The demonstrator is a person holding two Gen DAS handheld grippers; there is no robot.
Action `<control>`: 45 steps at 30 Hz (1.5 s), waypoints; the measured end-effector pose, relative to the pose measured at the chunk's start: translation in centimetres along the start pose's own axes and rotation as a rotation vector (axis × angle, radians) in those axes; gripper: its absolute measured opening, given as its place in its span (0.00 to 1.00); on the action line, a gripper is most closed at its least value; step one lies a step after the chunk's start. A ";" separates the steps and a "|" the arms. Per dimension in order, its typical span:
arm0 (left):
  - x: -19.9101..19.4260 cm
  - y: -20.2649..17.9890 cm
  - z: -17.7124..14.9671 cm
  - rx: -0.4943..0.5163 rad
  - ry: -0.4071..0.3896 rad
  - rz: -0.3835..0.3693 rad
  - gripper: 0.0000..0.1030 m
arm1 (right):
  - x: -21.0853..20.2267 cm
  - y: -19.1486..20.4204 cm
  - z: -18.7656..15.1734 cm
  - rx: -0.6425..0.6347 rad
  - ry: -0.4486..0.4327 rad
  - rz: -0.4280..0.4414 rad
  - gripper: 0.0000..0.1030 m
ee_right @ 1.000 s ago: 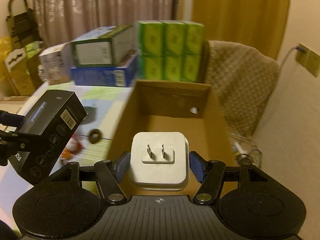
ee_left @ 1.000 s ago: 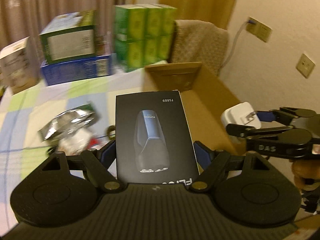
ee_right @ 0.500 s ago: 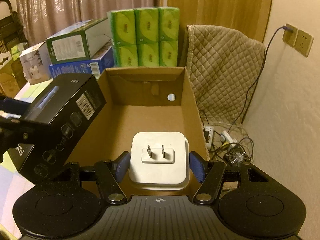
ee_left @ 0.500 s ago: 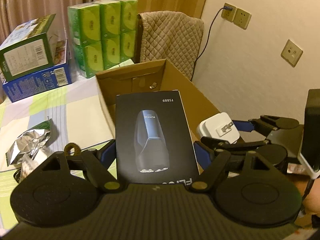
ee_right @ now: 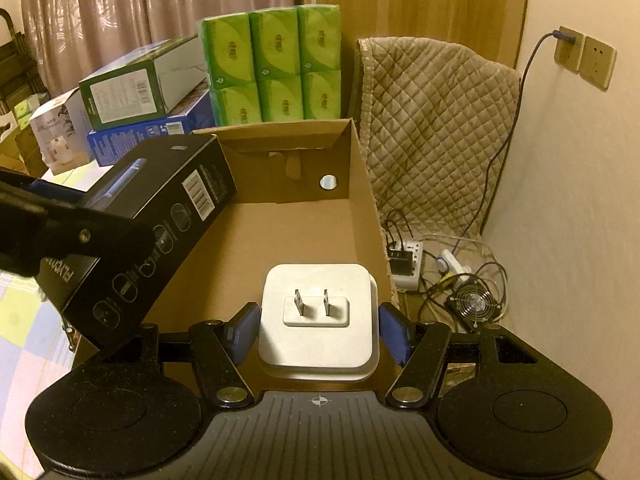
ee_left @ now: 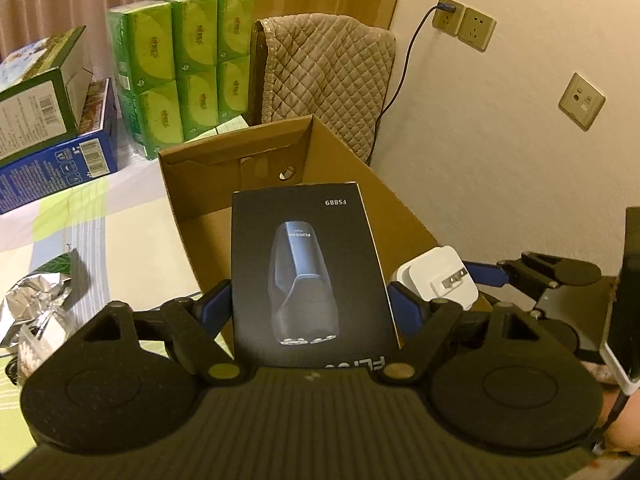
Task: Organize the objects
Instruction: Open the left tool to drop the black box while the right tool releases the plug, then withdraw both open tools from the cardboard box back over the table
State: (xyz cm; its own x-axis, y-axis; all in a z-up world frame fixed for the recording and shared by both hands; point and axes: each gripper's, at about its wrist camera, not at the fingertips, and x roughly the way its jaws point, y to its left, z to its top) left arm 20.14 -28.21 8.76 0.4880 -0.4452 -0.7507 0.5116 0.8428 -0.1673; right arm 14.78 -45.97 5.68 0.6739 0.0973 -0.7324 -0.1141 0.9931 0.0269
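My left gripper (ee_left: 310, 304) is shut on a black shaver box (ee_left: 308, 268), gripped by its long sides and held flat, print up. It hangs over the left wall of an open cardboard carton (ee_left: 224, 160). In the right wrist view the same black box (ee_right: 160, 216) juts in from the left across the carton's rim. My right gripper (ee_right: 319, 330) is shut on a white plug-in charger (ee_right: 318, 320), prongs facing up, above the carton's (ee_right: 360, 208) bare floor near its right wall. The charger (ee_left: 436, 280) also shows at the right of the left wrist view.
Green tissue packs (ee_right: 272, 68) and stacked green and blue boxes (ee_right: 140, 88) stand behind the carton. A quilted cover (ee_right: 432, 120) drapes a chair at the right. A power strip, cables and a small fan (ee_right: 472, 304) lie on the floor. A foil packet (ee_left: 36, 312) lies on the checked cloth.
Both grippers have moved in over the carton with their loads. The left one swung right from the table; the black box now reaches further across the carton's left rim.
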 end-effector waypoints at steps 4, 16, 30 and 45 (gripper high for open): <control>0.0 0.5 0.0 -0.021 -0.011 0.019 0.82 | 0.1 0.0 -0.1 0.008 0.001 0.005 0.60; -1.8 2.1 -1.2 -0.043 -0.025 0.063 0.82 | 0.5 0.7 -0.1 0.016 0.010 0.018 0.60; -3.0 3.4 -2.3 -0.073 -0.031 0.075 0.82 | 0.4 1.3 0.2 0.041 -0.012 0.049 0.64; -4.9 4.7 -4.0 -0.105 -0.037 0.089 0.82 | -0.9 3.3 -0.5 0.023 -0.006 0.041 0.68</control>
State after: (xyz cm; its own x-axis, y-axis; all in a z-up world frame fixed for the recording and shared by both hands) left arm 17.33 -20.82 9.07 0.5550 -0.3764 -0.7418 0.3889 0.9057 -0.1686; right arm 13.41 -42.82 6.05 0.6731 0.1378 -0.7266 -0.1249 0.9896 0.0719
